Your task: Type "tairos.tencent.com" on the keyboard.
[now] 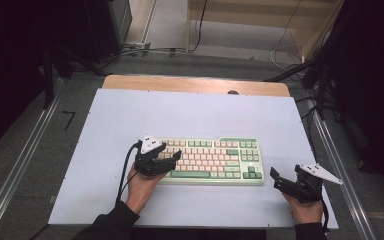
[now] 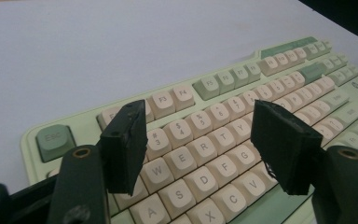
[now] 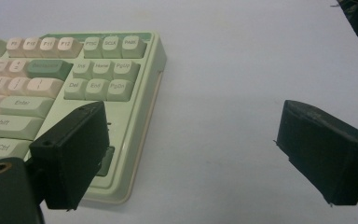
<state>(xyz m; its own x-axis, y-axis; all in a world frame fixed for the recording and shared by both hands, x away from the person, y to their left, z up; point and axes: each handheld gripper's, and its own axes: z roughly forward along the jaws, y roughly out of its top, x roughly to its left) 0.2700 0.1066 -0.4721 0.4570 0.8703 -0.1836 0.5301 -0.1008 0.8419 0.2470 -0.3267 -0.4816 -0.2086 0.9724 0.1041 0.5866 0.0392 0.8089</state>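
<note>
White-topped table (image 1: 130, 115), green and cream keyboard (image 1: 215, 157) lying flat on it

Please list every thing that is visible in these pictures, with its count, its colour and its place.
keyboard: one, pale green case with cream and green keys, near middle of the board.
board: one, white, covers the table top.
table: one, light wood, edge shows beyond the board.
cables: several, dark, on the grey floor beyond the table.
left gripper: one, black, jaws open above the keyboard's left keys.
right gripper: one, black, jaws open, right of the keyboard.
hands: two, at the near edge.

Pale green keyboard (image 1: 215, 160) (cream keys), flat, table's near middle
</note>
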